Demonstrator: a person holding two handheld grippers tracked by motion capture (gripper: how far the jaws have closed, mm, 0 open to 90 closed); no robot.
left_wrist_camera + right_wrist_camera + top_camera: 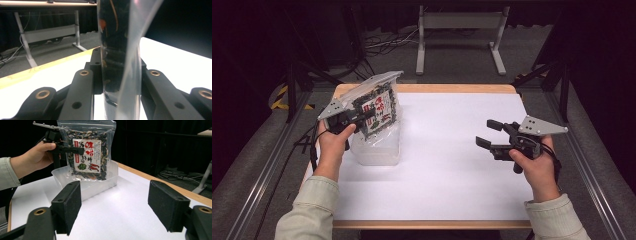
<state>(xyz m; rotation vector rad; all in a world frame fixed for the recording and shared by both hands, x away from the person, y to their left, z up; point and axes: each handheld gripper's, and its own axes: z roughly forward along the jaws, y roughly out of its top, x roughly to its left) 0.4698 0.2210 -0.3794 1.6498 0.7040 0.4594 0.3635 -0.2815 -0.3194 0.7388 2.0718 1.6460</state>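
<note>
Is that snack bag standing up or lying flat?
Upright. The bag stands on end with its bottom inside the clear plastic tub, and the left gripper is clamped on its edge.

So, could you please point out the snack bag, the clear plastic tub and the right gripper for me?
snack bag (86,157): right gripper view, on its printed label.
clear plastic tub (100,185): right gripper view, on its front wall.
right gripper (486,133): high view, midway between its open fingertips.

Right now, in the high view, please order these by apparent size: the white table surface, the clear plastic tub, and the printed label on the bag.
1. White table surface
2. Clear plastic tub
3. Red-and-white printed label on the transparent seaweed bag
</note>
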